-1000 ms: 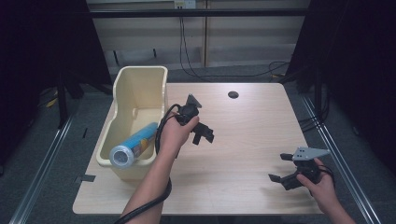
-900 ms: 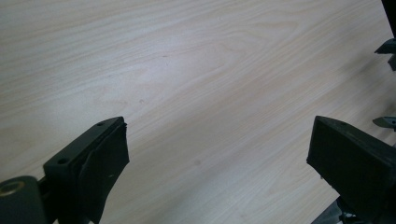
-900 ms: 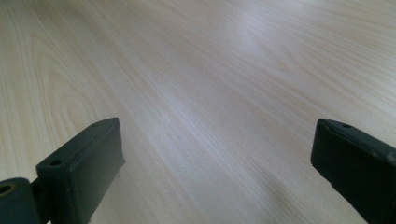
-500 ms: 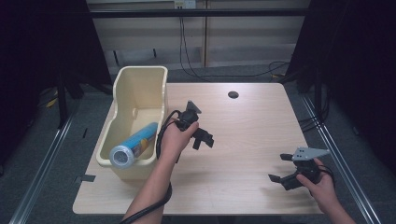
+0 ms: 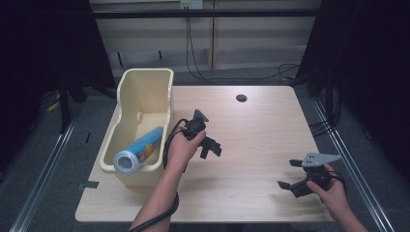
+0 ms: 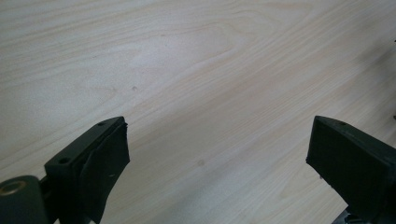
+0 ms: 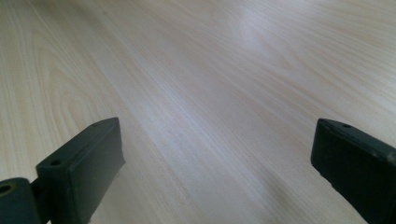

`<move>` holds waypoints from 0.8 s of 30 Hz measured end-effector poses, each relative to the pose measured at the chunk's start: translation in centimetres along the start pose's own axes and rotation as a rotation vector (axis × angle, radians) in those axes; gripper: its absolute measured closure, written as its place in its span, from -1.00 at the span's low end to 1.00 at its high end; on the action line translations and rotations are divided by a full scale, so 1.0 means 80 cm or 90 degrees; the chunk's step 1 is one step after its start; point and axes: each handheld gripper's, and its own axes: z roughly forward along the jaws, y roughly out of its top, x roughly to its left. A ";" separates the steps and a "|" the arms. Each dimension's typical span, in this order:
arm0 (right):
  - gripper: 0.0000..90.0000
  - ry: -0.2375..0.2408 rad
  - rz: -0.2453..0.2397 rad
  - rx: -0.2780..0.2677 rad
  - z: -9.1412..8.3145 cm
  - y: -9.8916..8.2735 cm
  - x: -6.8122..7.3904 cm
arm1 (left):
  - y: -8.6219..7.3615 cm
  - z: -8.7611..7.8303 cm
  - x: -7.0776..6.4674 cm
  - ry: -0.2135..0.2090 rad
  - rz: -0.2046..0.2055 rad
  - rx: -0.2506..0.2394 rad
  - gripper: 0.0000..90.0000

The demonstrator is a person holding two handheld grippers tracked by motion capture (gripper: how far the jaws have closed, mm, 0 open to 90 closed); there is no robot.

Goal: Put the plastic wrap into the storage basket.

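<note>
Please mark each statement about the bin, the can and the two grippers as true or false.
1. The blue can lies on its side inside the cream bin. True.
2. The left gripper holds the can. False: its jaws are apart over bare wood, with nothing between them.
3. The right gripper is open. True.
4. The bin stands at the right edge of the table. False: it stands at the left edge.
5. The can stands upright. False: it lies tilted on its side.

Bright tabletop, dark surroundings, soft focus
</note>
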 end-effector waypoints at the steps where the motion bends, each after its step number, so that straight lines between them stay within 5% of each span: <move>1: -0.95 -0.001 0.000 0.000 0.000 0.000 0.000 | 0.000 0.001 0.000 0.001 0.000 -0.001 -0.88; 24: -0.95 0.001 -0.004 0.004 0.002 0.000 0.001 | -0.022 0.026 0.005 0.015 0.027 0.005 -0.89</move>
